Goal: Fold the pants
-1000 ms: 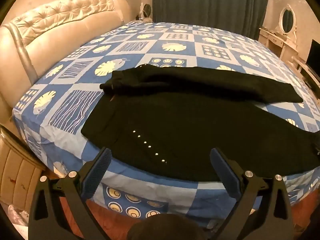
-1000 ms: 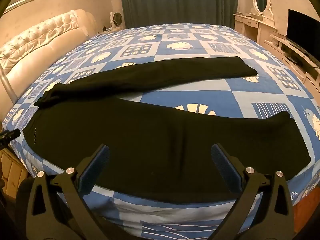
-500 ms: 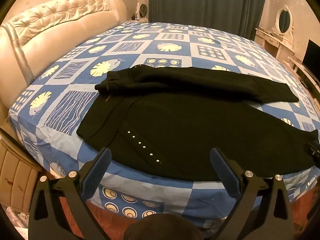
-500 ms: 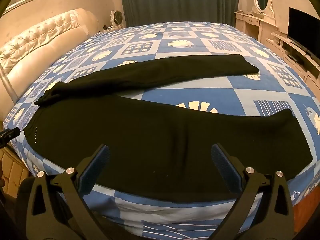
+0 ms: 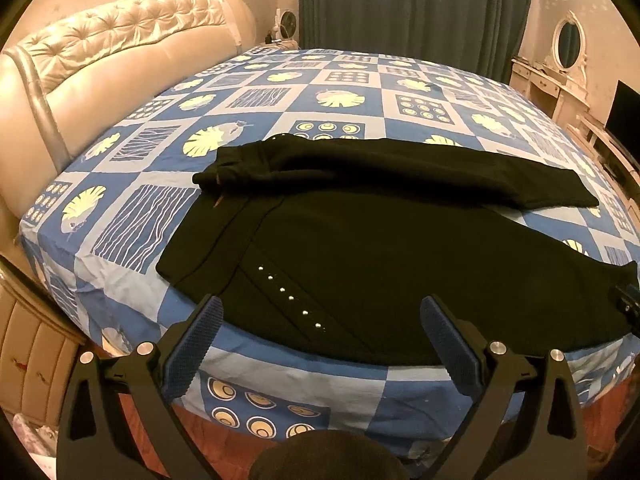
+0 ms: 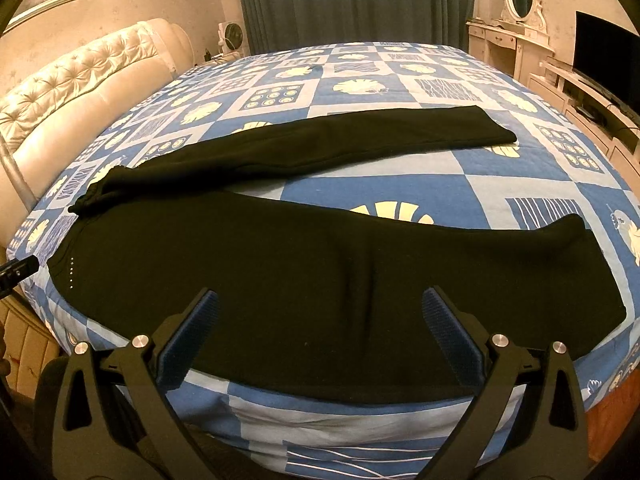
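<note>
Black pants (image 5: 380,248) (image 6: 304,280) lie spread across the blue patterned bed, waistband to the left, legs running right in a V. A row of small silver studs (image 5: 288,296) marks the near hip. The far leg (image 6: 320,148) lies flat further back; the near leg (image 6: 480,288) ends close to the bed's right front edge. My left gripper (image 5: 320,340) is open, hovering just off the bed's front edge by the near hip. My right gripper (image 6: 320,328) is open too, over the near leg's front edge. Neither holds anything.
The bed (image 5: 340,92) has a cream tufted headboard (image 5: 100,60) on the left. Dark curtains (image 6: 352,0) hang behind. A white dresser with an oval mirror (image 6: 516,12) and a dark TV screen (image 6: 604,56) stand at the right. A small fan (image 6: 232,36) sits by the headboard.
Both views have shifted slightly, the bed and pants sitting a little lower and further in frame. The pants lie as before and both grippers stay open.
</note>
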The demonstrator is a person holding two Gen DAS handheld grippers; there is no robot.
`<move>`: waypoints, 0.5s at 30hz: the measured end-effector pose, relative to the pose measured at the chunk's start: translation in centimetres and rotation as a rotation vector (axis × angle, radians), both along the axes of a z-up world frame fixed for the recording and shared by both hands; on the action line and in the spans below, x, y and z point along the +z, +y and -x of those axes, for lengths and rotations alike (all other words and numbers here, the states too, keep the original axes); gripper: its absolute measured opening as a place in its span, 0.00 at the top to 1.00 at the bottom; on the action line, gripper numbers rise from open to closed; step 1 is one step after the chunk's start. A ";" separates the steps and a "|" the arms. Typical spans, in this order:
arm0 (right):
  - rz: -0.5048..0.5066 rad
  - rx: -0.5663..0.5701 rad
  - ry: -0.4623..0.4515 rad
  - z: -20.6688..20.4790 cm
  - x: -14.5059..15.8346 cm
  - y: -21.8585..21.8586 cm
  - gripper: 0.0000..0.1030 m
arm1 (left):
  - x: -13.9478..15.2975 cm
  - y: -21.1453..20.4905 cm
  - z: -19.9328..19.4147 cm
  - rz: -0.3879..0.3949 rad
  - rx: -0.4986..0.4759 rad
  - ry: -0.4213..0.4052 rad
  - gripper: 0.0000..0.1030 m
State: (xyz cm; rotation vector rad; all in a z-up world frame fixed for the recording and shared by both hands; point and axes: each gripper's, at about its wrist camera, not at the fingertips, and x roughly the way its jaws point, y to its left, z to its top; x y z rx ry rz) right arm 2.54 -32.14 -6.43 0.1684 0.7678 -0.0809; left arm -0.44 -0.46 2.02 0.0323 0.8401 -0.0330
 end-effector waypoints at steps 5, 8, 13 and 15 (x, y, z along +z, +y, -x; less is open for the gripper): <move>-0.002 0.002 0.002 0.0 -0.1 -0.2 0.02 | 0.0 0.0 0.0 -0.001 0.001 0.000 0.04; -0.004 0.001 0.002 0.0 -0.1 -0.2 0.02 | 0.0 0.1 0.0 0.000 0.000 0.000 0.04; -0.003 0.000 0.001 0.0 -0.1 -0.2 0.02 | 0.0 -0.1 0.0 -0.002 -0.004 0.004 0.04; -0.003 0.001 0.001 0.0 -0.1 -0.2 0.02 | 0.0 0.0 0.1 -0.003 -0.003 0.002 0.04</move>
